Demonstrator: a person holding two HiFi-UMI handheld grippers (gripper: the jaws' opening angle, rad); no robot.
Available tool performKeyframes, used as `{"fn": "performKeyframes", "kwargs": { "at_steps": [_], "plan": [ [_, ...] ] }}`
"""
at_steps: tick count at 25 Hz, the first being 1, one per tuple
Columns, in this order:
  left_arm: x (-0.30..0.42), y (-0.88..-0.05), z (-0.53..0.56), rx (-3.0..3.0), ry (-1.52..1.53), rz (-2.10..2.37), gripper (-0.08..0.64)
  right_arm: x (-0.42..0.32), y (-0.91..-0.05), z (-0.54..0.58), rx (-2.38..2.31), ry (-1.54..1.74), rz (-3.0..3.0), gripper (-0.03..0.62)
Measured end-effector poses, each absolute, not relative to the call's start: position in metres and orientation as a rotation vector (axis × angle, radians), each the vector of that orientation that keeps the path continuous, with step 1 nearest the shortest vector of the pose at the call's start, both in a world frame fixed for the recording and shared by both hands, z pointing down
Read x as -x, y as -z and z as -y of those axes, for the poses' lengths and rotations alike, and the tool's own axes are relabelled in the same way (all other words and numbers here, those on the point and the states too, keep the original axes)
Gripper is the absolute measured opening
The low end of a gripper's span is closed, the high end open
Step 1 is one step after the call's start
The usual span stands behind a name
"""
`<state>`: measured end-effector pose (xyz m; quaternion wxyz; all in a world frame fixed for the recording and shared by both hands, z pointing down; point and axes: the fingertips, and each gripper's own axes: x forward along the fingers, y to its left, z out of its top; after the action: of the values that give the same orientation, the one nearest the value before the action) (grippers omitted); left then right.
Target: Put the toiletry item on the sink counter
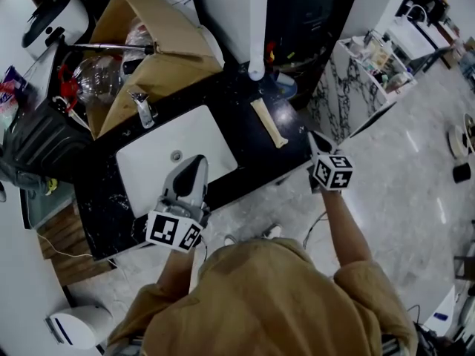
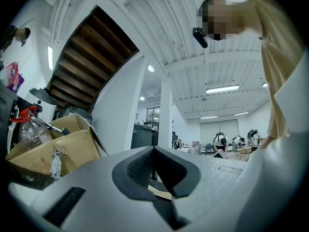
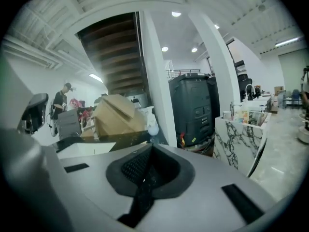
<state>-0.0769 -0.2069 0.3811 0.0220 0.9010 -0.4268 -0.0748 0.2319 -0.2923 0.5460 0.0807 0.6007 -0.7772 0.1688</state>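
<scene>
Tan shirt [image 1: 274, 302] is filling my foreground. Left gripper [image 1: 199, 162] is hanging clenched and empty over the white sink [image 1: 148, 169]; right gripper [image 1: 312, 135] is sitting clamped on nothing at the black counter's [image 1: 289, 143] corner. Toiletry item [image 1: 269, 123], a long flat beige strip, is lying on that counter just right of the sink

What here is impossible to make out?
- Head view: the tan stick-like item on the counter is too small to identify.
- Head view: flaps of the cardboard box cover much of its contents.
- Left gripper view: the body of the left gripper blocks the sink.
</scene>
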Motion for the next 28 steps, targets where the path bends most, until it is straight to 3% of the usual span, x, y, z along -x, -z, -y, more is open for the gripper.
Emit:
{"fn": "performKeyframes", "kwargs": {
  "at_steps": [14, 28],
  "plan": [
    [0.091, -0.354, 0.216, -2.828, 0.261, 1.399, 0.003, -0.206, -0.359, 0.260, -1.793, 0.023, 2.698, 0.003],
    [0.128, -0.343, 0.220, -2.787, 0.269, 1.550, 0.003, -0.203, -0.314, 0.202, -1.758, 0.337, 2.679, 0.003]
  ]
}}
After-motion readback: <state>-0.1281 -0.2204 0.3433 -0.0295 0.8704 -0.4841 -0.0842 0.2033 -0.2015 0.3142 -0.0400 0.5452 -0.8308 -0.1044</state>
